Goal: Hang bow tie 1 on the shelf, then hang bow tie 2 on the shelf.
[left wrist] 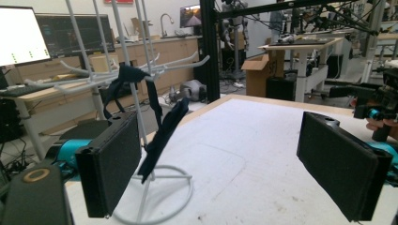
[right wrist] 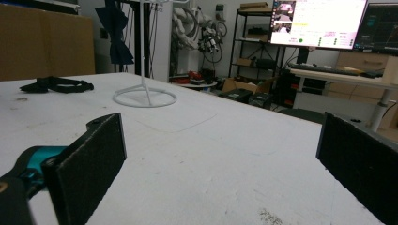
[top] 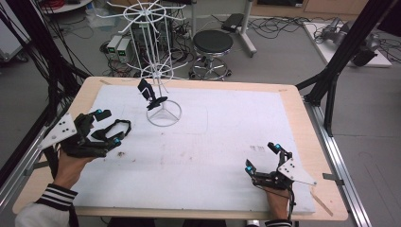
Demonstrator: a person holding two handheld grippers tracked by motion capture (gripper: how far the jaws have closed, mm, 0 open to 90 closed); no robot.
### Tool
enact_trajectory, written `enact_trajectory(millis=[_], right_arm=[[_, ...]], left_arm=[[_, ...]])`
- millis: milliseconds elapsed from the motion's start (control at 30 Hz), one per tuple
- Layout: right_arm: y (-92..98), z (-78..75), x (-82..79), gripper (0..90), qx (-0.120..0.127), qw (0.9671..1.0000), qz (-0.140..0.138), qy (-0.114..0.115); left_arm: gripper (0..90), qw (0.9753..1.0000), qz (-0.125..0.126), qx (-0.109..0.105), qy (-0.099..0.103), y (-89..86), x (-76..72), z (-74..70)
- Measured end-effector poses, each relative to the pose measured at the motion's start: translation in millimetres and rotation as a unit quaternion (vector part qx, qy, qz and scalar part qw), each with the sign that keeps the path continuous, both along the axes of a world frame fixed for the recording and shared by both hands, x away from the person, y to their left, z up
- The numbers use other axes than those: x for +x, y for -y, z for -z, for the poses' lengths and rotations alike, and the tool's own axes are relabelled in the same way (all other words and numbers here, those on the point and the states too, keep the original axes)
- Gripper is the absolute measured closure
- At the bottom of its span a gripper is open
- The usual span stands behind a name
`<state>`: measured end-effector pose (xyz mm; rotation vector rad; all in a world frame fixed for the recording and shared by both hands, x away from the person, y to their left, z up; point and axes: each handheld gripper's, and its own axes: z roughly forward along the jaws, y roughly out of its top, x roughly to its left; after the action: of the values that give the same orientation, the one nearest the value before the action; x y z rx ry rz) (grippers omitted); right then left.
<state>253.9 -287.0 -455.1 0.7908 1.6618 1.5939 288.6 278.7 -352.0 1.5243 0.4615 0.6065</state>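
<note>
Covering the wooden table (top: 309, 142), a stained white mat (top: 227, 142); cluttered lab beyond.

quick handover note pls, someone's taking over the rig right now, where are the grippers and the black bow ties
Left gripper: open, holding nothing, over the table's left side near the loose bow tie lying on the white mat.
Right gripper: open, empty, low over the mat near the front right.
White rack: stands at the back centre of the mat, with one hung bow tie on a lower hook.
Done: one tie on the rack.
Left: probably pick up the loose tie and hang it.
</note>
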Motion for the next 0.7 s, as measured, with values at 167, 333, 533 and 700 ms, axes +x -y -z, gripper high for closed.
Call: enact_trajectory(millis=[167, 333, 533, 700], right_arm=[[-0.1, 0.0, -0.2, 1.1, -0.001, 1.0000, 0.001, 0.001], [0.0, 0.0, -0.1, 1.1, -0.001, 1.0000, 0.001, 0.001], [-0.2, 0.1, -0.2, 1.1, -0.002, 1.0000, 0.000, -0.001], [-0.5, 0.1, -0.1, 1.1, -0.004, 1.0000, 0.000, 0.002]], left_arm=[[14.7, 1.0000, -0.002, -0.009, 0.003, -4.3, -6.0, 14.9], [14.7, 0.9999, -0.001, -0.013, 0.002, -6.7, -8.5, 27.5], [14.7, 0.9995, -0.007, -0.029, -0.012, -14.0, -9.3, 41.5], [14.7, 0.9994, -0.015, -0.030, -0.007, -18.0, -9.9, 41.0]])
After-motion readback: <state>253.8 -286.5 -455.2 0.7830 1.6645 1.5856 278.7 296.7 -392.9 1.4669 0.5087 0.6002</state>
